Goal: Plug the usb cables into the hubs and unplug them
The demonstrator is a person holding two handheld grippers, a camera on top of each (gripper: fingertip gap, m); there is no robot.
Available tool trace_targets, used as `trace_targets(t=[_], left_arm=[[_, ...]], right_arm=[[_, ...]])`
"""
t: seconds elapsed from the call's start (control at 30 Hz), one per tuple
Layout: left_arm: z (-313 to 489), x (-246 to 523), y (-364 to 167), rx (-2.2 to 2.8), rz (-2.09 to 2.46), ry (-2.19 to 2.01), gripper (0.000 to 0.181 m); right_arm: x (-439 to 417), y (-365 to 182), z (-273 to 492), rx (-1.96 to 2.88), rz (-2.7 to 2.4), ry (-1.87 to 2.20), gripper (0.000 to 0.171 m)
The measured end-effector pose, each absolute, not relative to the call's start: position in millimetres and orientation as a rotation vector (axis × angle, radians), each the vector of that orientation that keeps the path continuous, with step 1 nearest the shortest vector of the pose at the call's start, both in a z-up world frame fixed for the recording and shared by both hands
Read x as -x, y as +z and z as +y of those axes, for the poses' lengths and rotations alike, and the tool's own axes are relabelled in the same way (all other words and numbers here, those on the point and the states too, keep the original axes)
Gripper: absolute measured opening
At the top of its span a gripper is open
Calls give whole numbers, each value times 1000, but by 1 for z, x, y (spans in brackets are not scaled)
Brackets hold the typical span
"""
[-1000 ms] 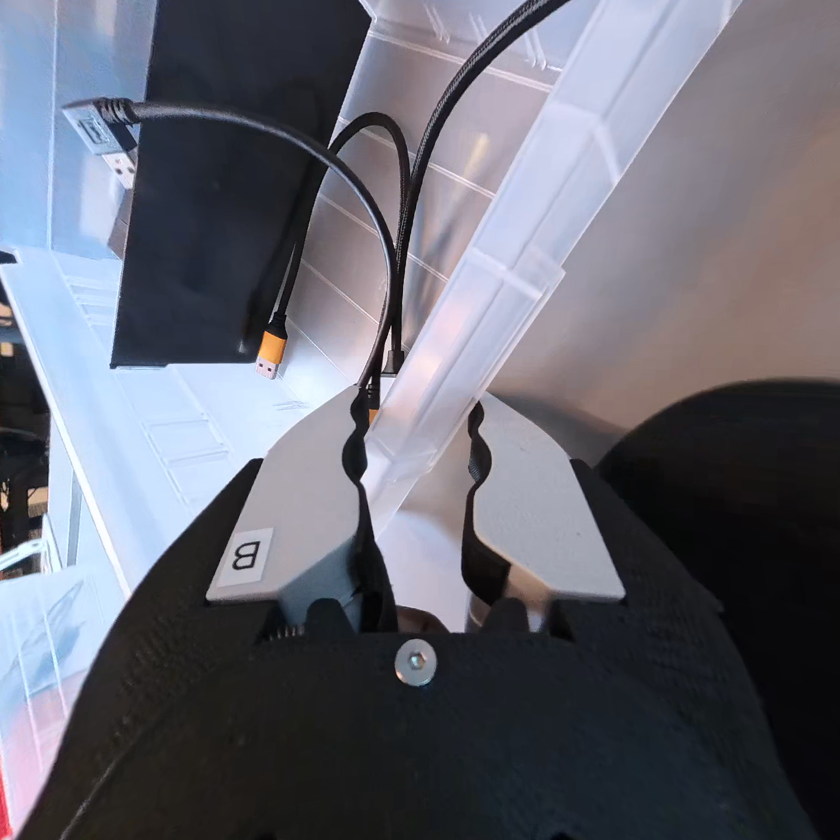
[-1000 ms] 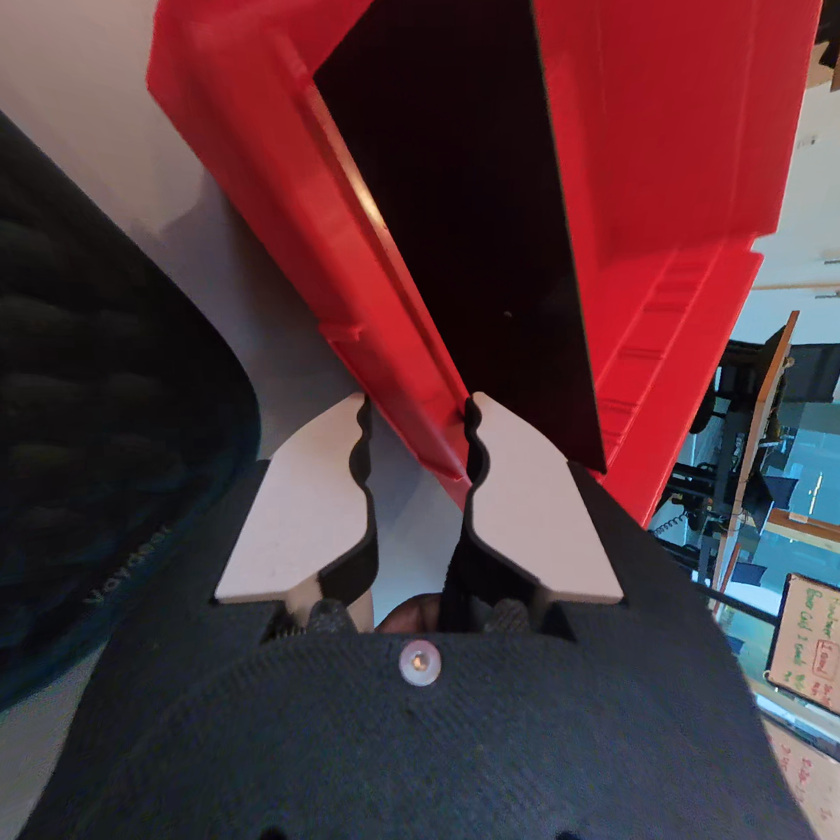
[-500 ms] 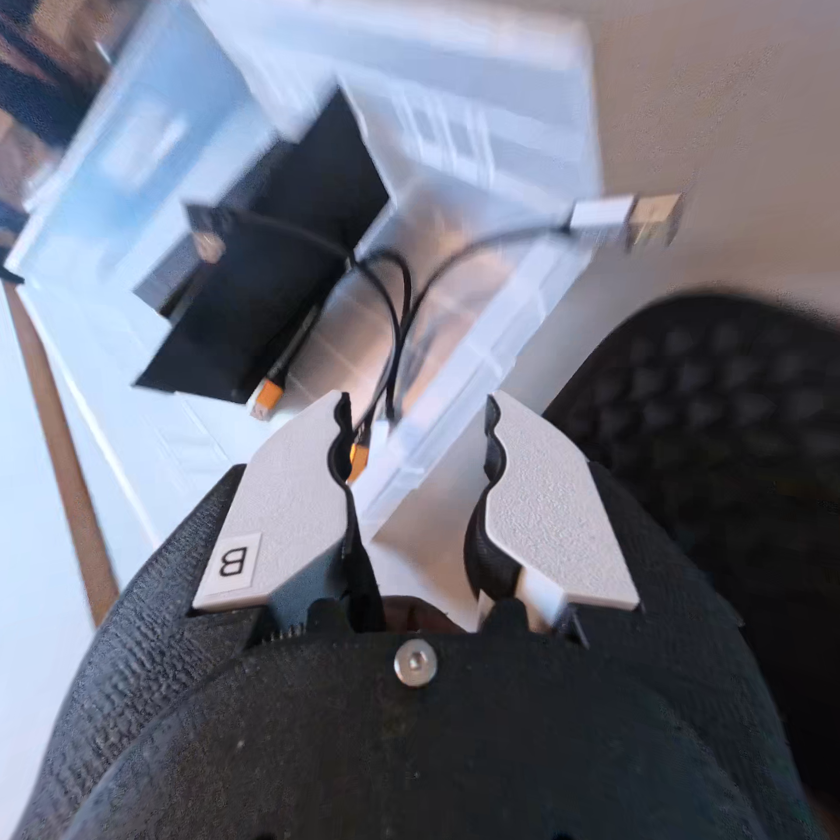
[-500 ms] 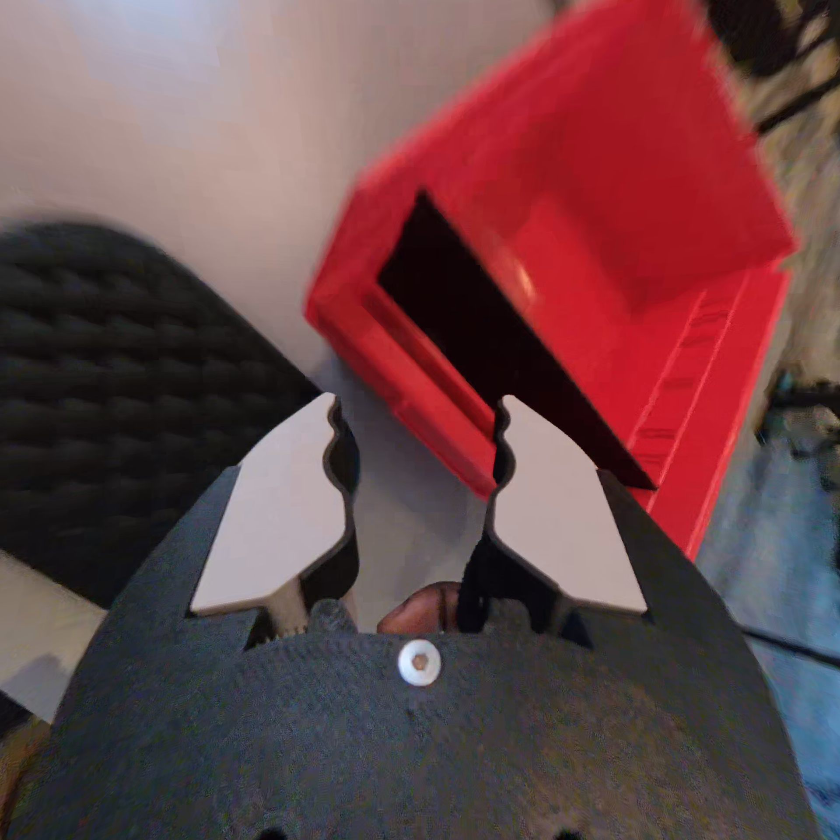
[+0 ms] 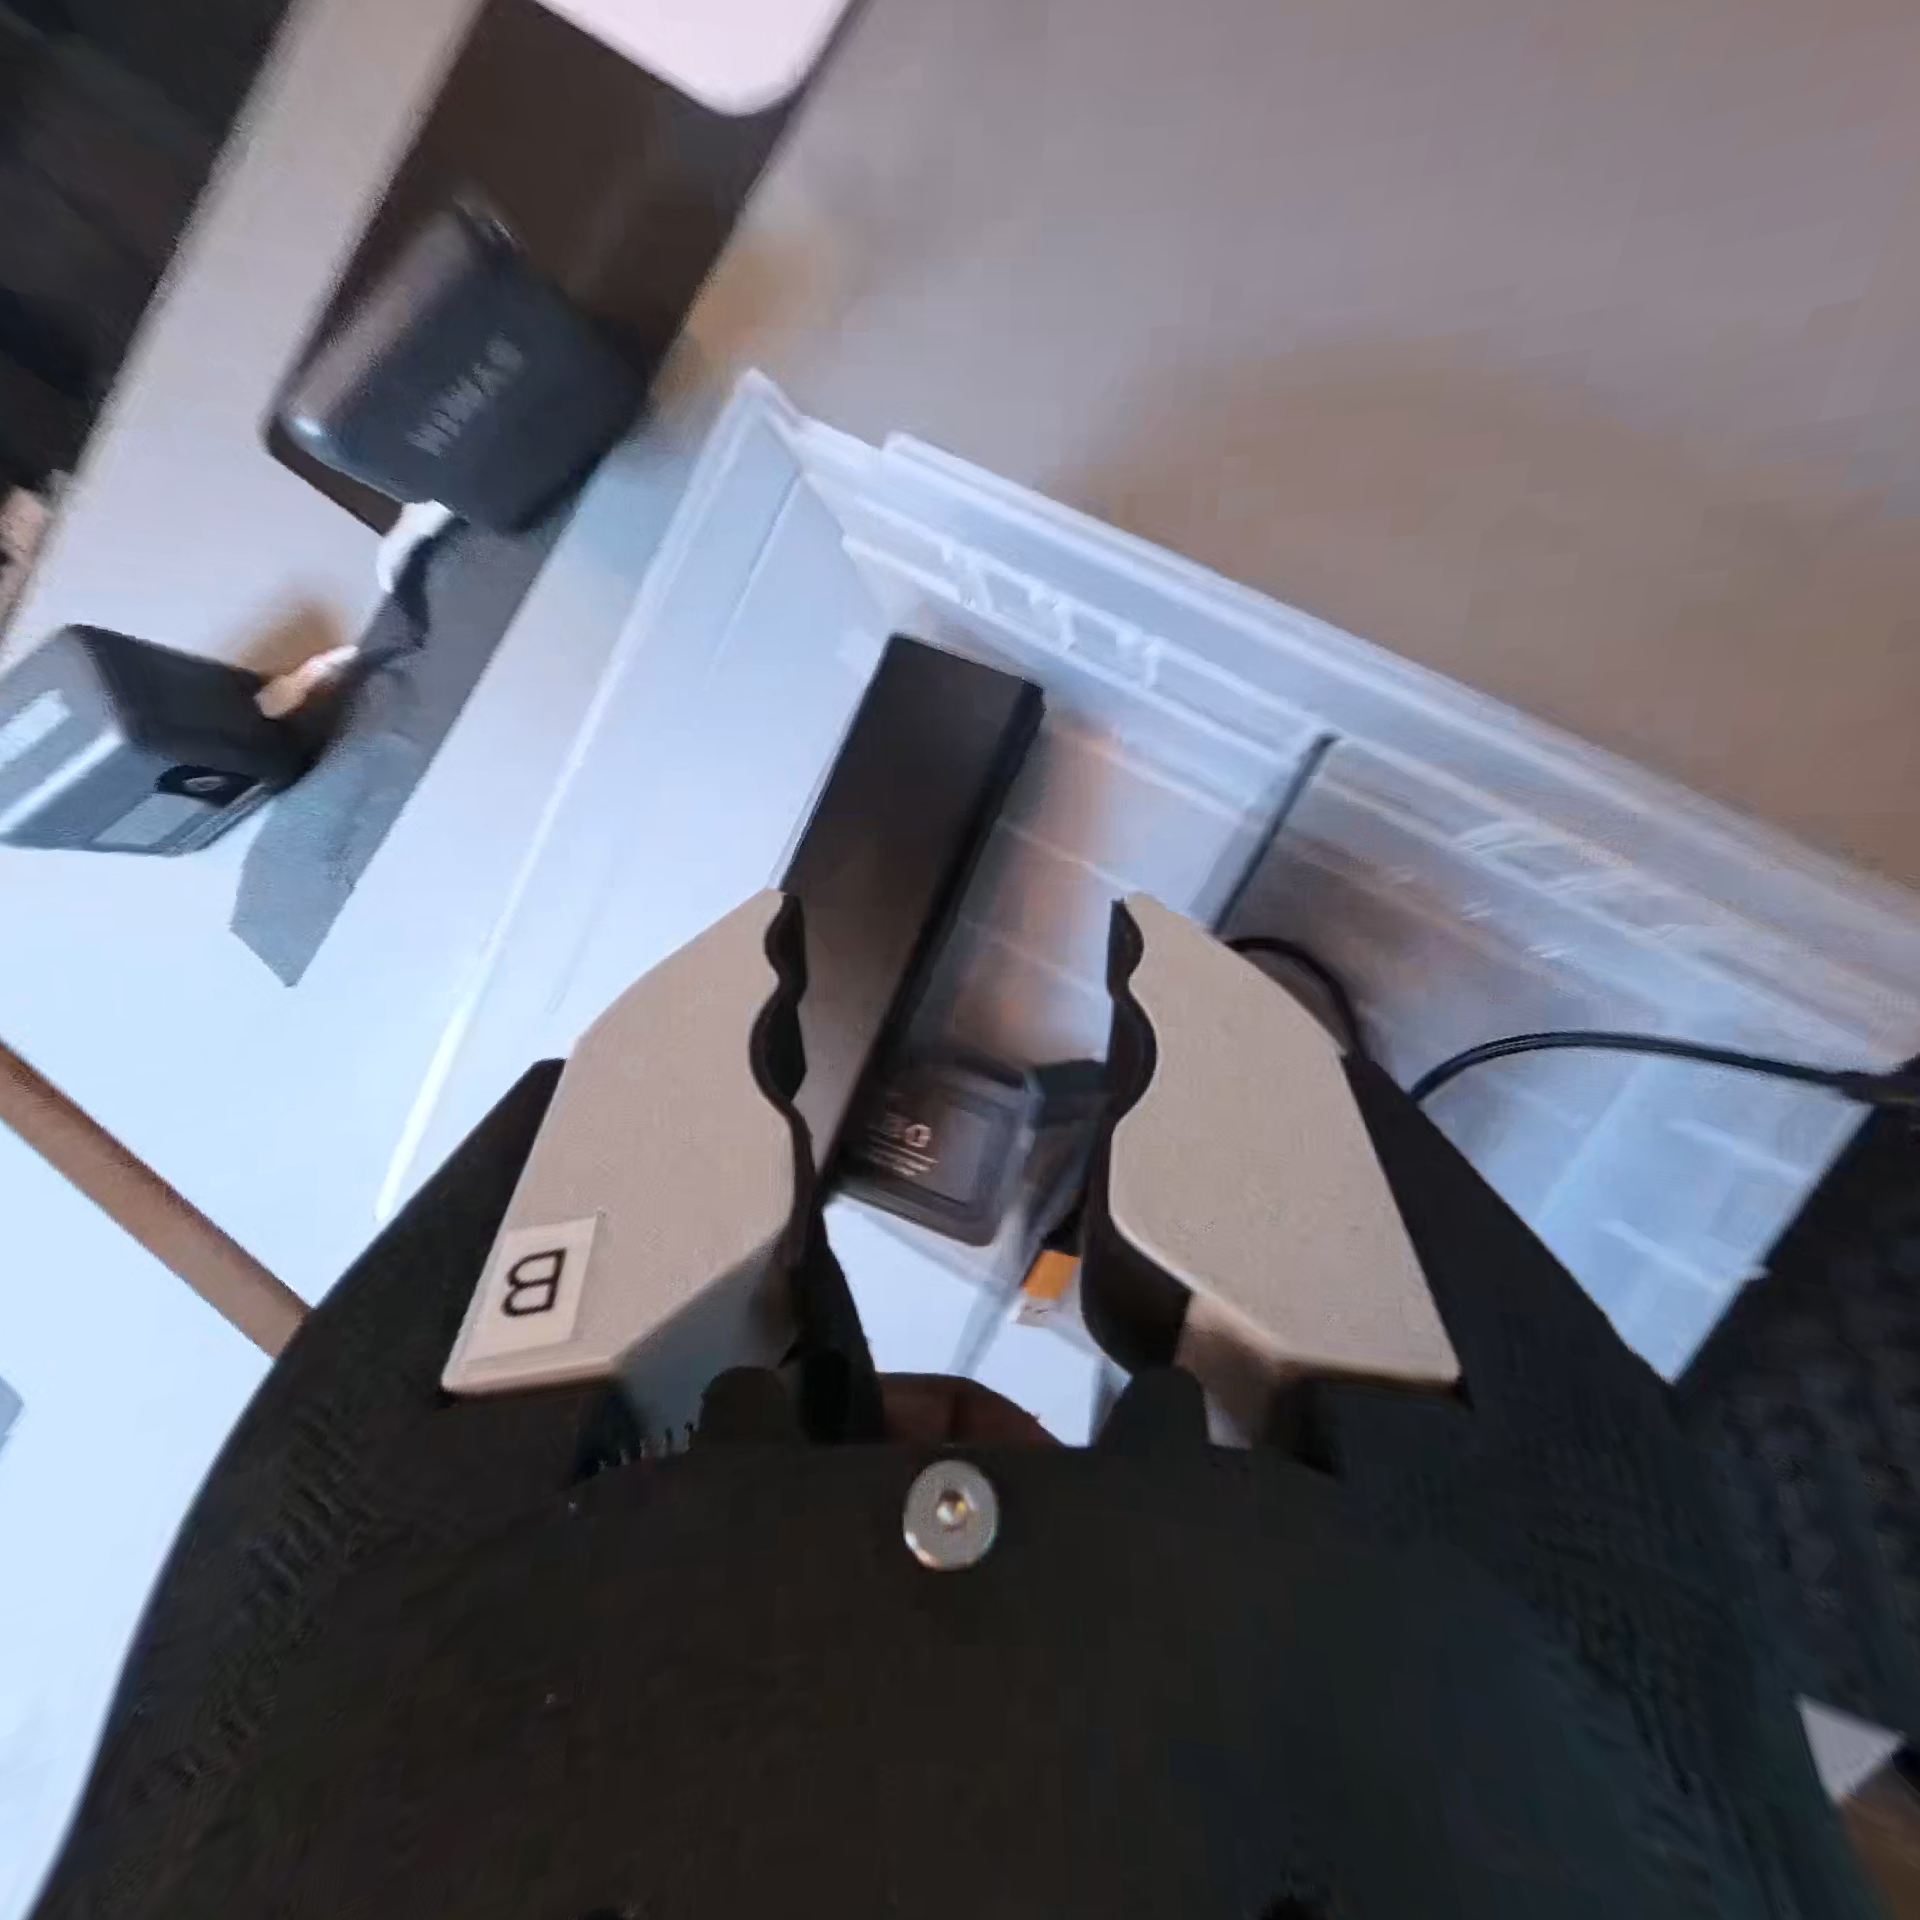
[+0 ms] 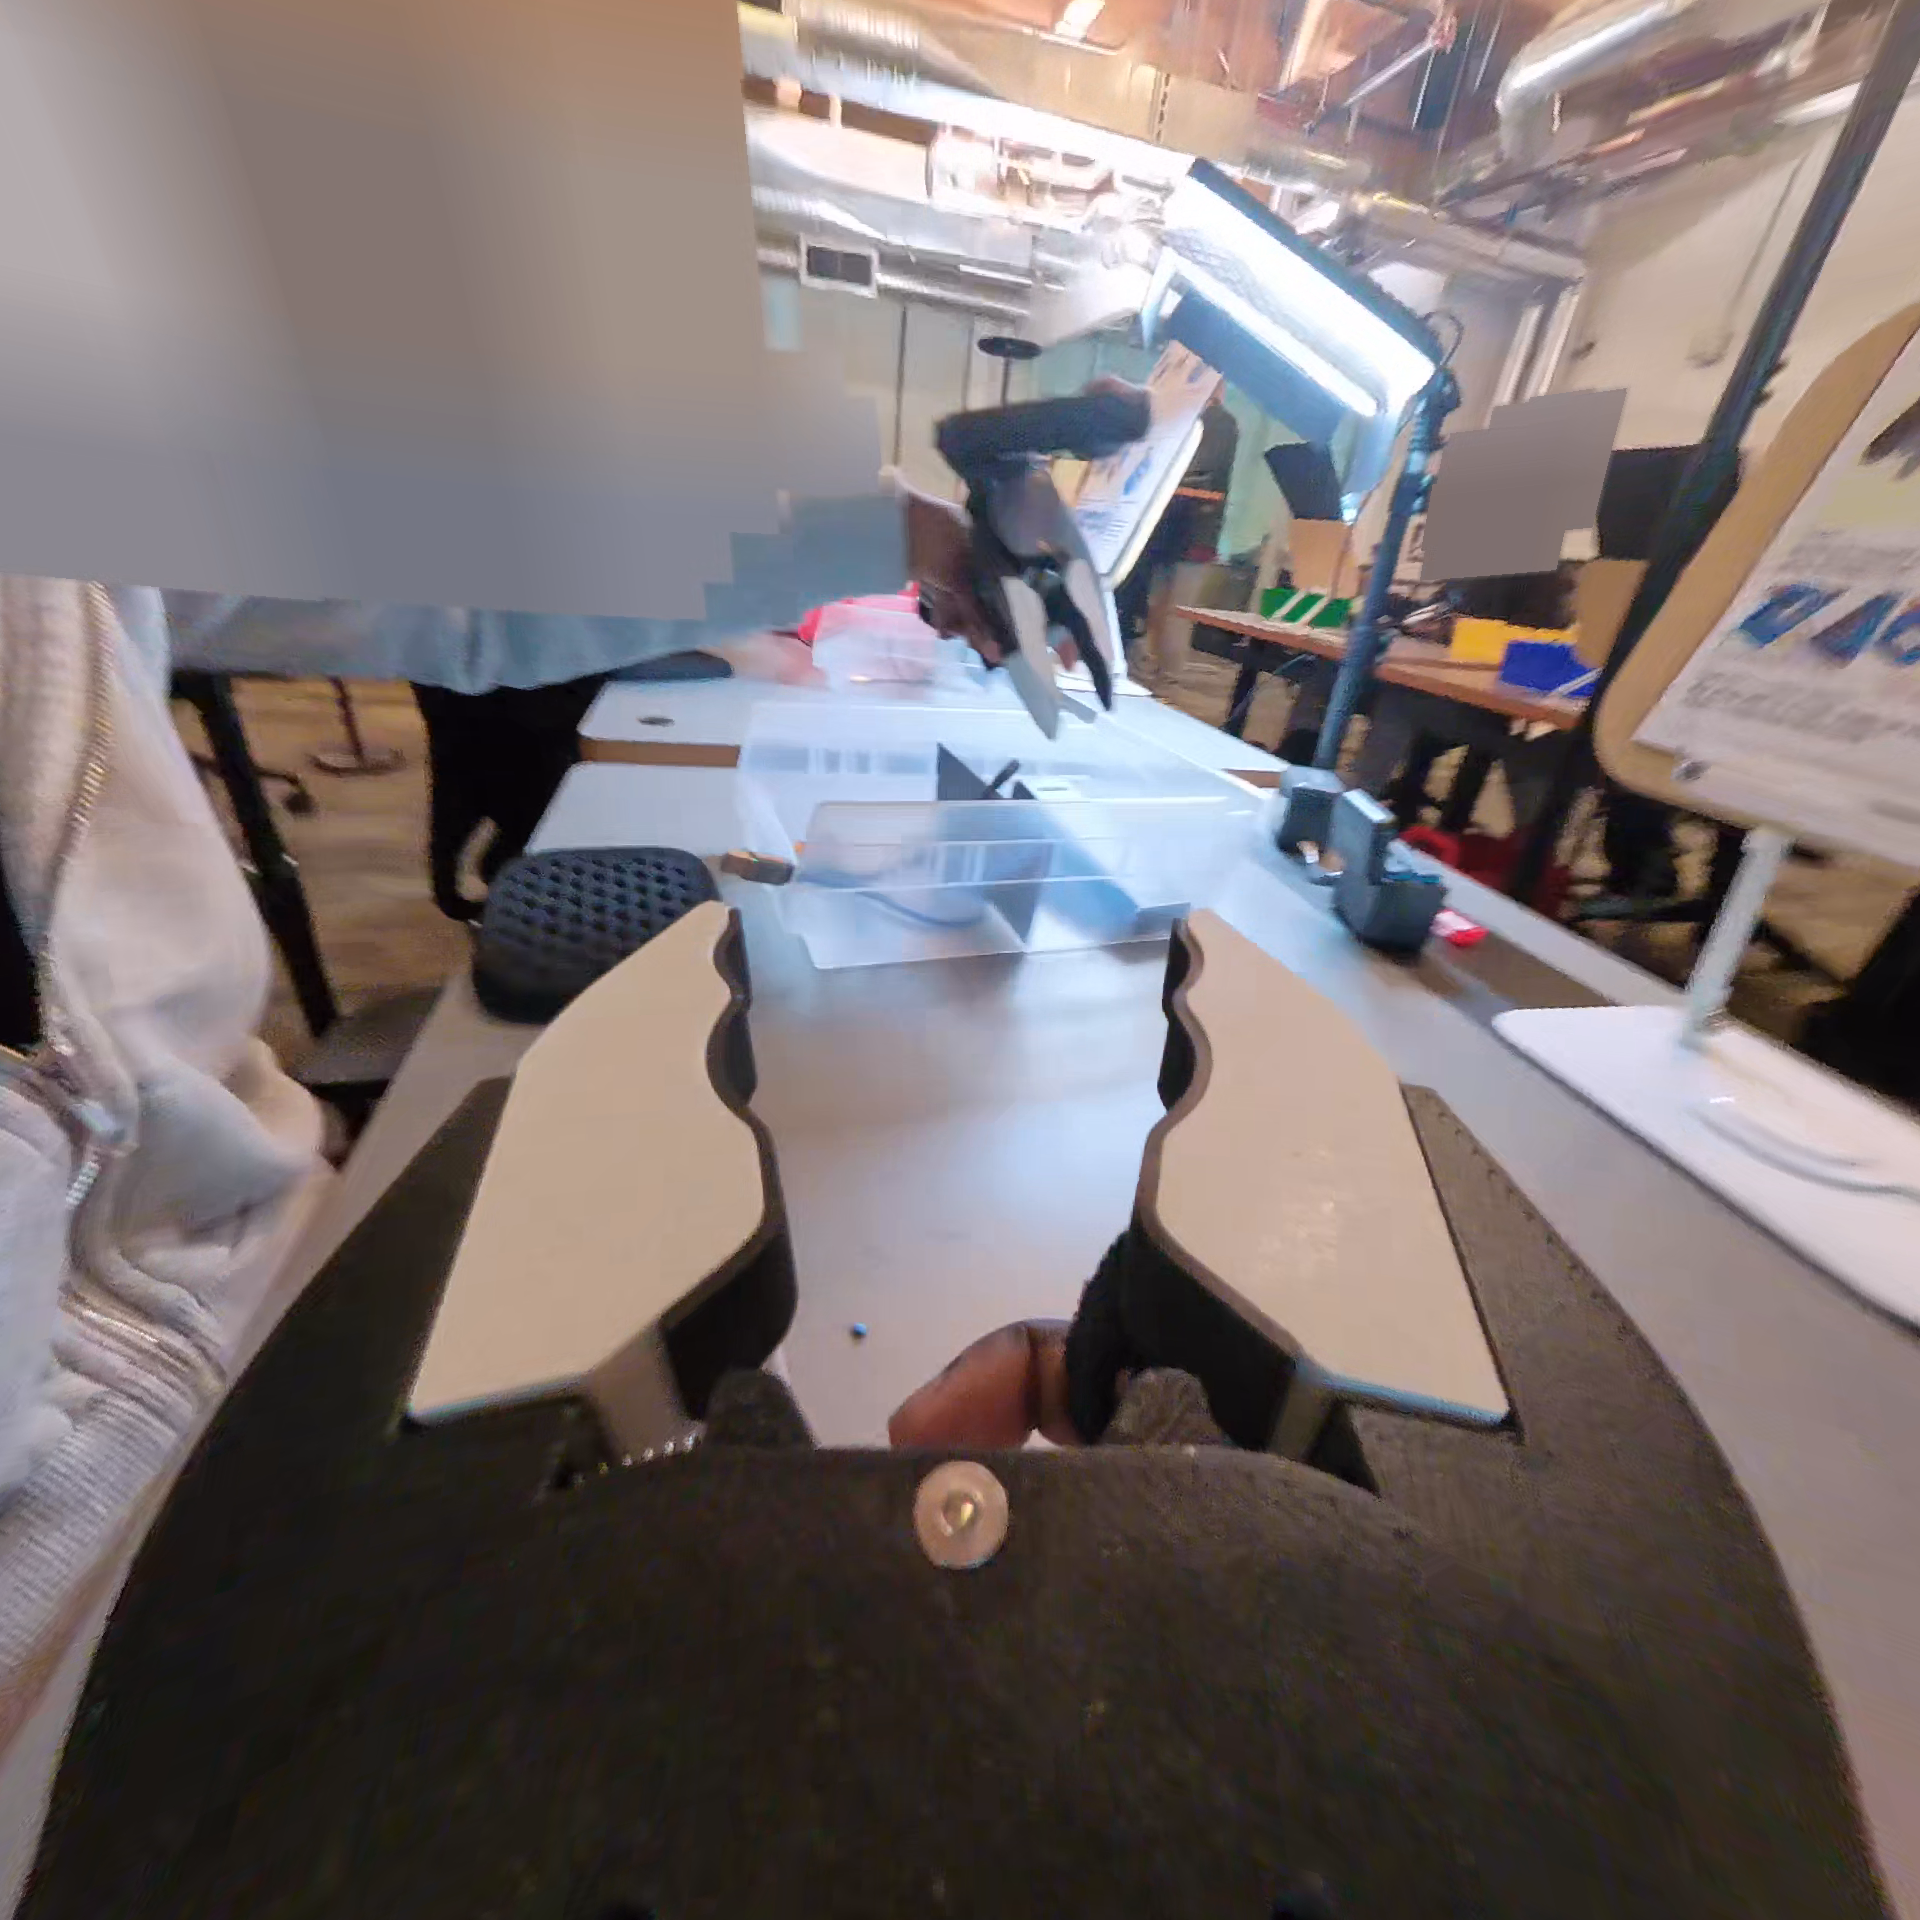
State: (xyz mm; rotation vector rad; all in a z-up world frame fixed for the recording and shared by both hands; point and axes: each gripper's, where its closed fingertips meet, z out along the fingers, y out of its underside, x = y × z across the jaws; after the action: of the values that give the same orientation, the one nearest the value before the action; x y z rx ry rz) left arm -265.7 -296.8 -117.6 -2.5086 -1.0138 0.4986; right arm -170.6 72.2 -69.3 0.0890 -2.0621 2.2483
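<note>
My left gripper (image 5: 951,914) is open and empty, hovering over a clear plastic bin (image 5: 1351,727). In the bin lie a black hub (image 5: 925,1153), an orange-ended USB plug (image 5: 1049,1273) and a thin black cable (image 5: 1558,1049). A black divider (image 5: 914,790) stands upright in the bin. My right gripper (image 6: 953,925) is open and empty above the grey table (image 6: 935,1143). In the right wrist view the clear bin (image 6: 987,862) sits farther off, with the left gripper (image 6: 1075,707) tilted down above it. A USB plug (image 6: 758,864) hangs at the bin's left edge.
A black textured mat (image 6: 592,914) lies at the table's left edge, also seen in the left wrist view (image 5: 1829,1351). Dark boxy devices (image 5: 447,374) (image 6: 1361,852) sit beside the bin. A white stand base (image 6: 1714,1091) is at the right. A person in white clothing (image 6: 125,935) stands at the left. Tip to tip, the grippers are about 40 cm apart. The orange-ended USB plug (image 5: 1049,1273) is about 15 cm from my left fingertips and 45 cm from my right.
Both grippers pulled back from the bin rims and opened wider. The left view now looks down into the clear bin. The right view swung off the red bin and now looks across the table.
</note>
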Motion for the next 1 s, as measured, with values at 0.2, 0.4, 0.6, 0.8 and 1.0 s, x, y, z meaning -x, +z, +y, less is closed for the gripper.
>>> trace_targets(t=[0.2,0.4,0.6,0.8,1.0], left_arm=[[-312,296,-184,2809,-993,194,59],[-329,298,-220,3037,-962,157,66],[-334,295,-231,3112,-894,158,63],[-324,293,-182,2915,-861,394,62],[-296,289,-79,2472,-761,753,61]], right_arm=[[180,-94,82,27,-2110,2258,73],[182,-90,85,28,-2077,2291,68],[177,-100,79,-16,-2128,2214,67],[178,-98,80,8,-2113,2254,63],[174,-99,76,-18,-2122,2238,62]])
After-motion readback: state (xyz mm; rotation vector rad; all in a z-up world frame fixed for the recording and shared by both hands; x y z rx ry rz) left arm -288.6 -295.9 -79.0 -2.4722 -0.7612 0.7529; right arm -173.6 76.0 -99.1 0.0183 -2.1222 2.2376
